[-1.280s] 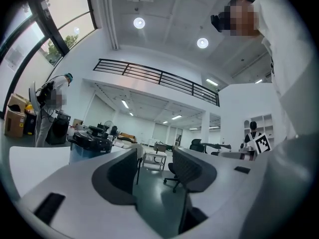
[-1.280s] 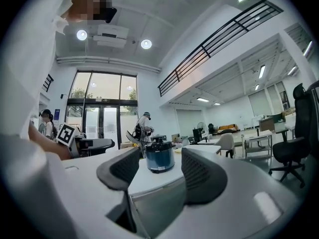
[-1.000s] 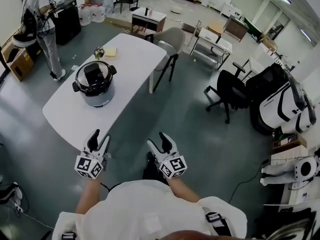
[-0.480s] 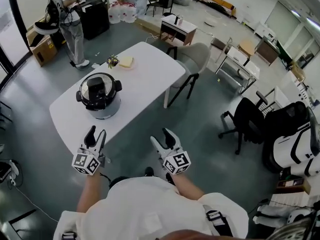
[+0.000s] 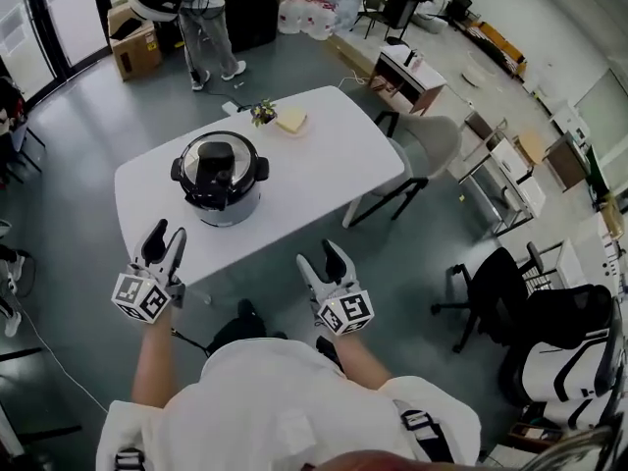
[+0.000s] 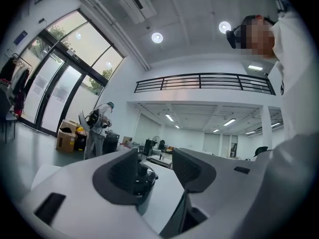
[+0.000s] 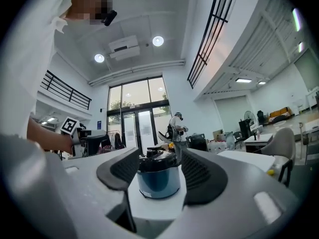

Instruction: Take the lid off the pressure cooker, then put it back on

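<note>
The pressure cooker (image 5: 221,180) stands on the white table (image 5: 324,160), its lid (image 5: 218,160) with a black handle seated on top. Both grippers are held level in front of the table, apart from the cooker. My left gripper (image 5: 165,239) hangs open and empty by the table's near edge, left of the cooker. My right gripper (image 5: 321,261) is open and empty over the floor, short of the table. In the left gripper view the cooker (image 6: 144,177) peeks from behind the left finger (image 6: 122,171). The right gripper view shows the cooker (image 7: 159,178) far off, framed by the fingers (image 7: 199,173).
A small plant (image 5: 262,112) and a yellow item (image 5: 290,119) lie at the table's far end. A grey chair (image 5: 427,150) stands at its right side. A person (image 5: 201,8) stands beyond the table by cardboard boxes (image 5: 132,42). Black office chairs (image 5: 500,292) are at the right.
The person holding the grippers has stepped toward the table. Both grippers have come closer to its near edge, the left one up beside it. The cooker has stayed in place.
</note>
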Demonstrator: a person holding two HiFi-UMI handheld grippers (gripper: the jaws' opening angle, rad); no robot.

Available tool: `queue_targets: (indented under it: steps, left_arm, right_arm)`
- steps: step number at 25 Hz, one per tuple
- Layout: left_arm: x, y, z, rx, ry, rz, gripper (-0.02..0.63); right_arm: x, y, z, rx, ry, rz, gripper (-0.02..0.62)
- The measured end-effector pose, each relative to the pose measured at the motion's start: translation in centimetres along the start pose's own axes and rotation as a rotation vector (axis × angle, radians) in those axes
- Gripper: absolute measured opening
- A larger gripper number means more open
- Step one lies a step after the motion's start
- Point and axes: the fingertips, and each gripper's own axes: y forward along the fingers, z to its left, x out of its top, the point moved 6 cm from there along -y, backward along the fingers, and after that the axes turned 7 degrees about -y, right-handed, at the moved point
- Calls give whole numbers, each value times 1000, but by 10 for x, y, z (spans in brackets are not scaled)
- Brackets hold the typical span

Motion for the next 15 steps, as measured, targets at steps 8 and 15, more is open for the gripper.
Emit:
queue_targets:
  steps: [8, 15]
  left_arm:
    - [28, 29, 70, 91, -67, -49, 201]
    - [39, 55, 132, 115, -220, -35, 199]
  right_arm:
    - [20, 95, -17, 127, -36, 7, 268]
    - [43, 177, -26, 227, -96, 24, 268]
